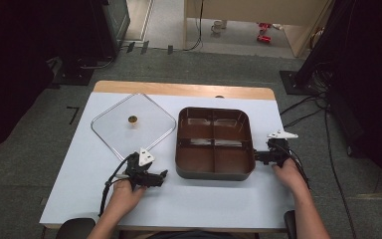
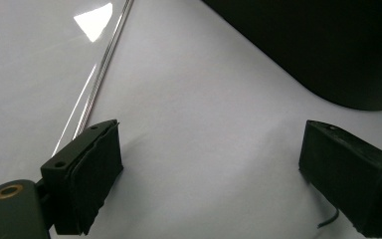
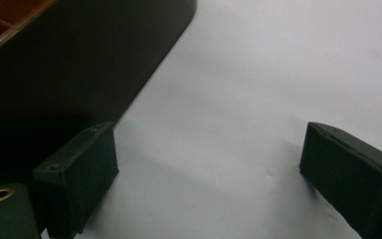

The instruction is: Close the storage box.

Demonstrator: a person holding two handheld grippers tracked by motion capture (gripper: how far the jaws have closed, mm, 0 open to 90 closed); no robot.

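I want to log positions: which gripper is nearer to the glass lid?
Left. The left gripper sits just beside the glass lid's near corner; the right gripper is across the brown tray.

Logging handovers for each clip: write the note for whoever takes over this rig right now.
Left tongs: open, holding nothing, on the white table between the clear square glass lid with a brass knob and the brown four-compartment square pot.
Right tongs: open, holding nothing, at the pot's right side.
The lid lies flat to the left of the pot, knob up. The pot's compartments look empty.
Done: nothing visibly gripped yet.
Left: probably lift the lid onto the pot.
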